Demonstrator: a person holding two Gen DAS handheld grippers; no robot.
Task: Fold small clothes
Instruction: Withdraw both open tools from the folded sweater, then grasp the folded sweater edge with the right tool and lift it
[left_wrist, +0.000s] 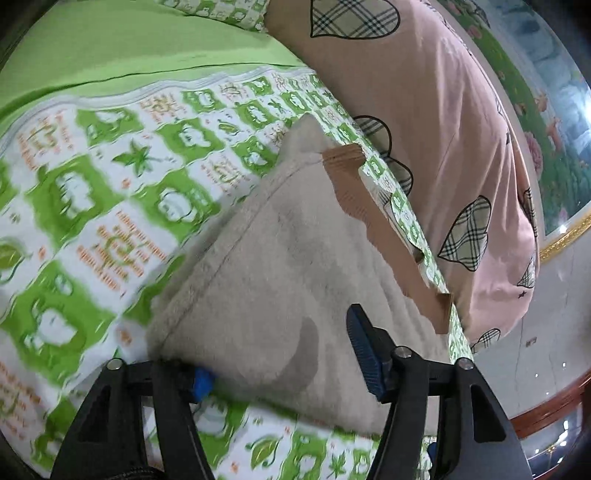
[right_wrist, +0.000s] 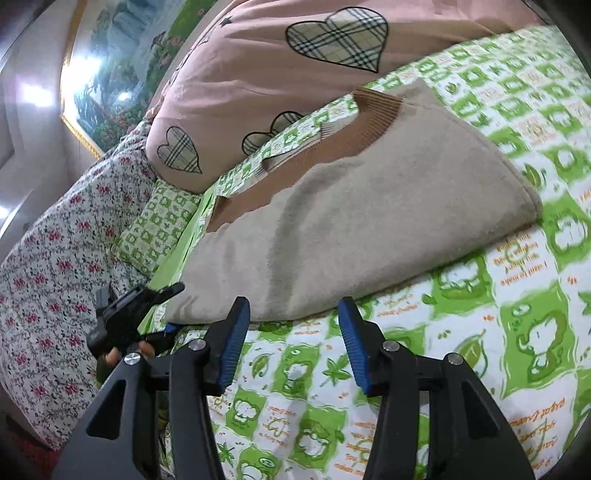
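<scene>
Soft, floppy beige sweater (right_wrist: 369, 206) mid-frame; your right gripper (right_wrist: 291, 343) fingers stand apart, empty — pinch its near edge.

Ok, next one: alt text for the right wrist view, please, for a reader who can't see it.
The right gripper hovers open over a green-and-white printed bedsheet, just short of a folded beige garment with a brown ribbed trim. The left gripper reaches the garment's left end; a pink heart-patterned quilt lies behind.

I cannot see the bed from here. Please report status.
Left gripper open around beige fleece garment edge. Right gripper open, empty, beside garment. Pink heart-print pillow behind, apart.
</scene>
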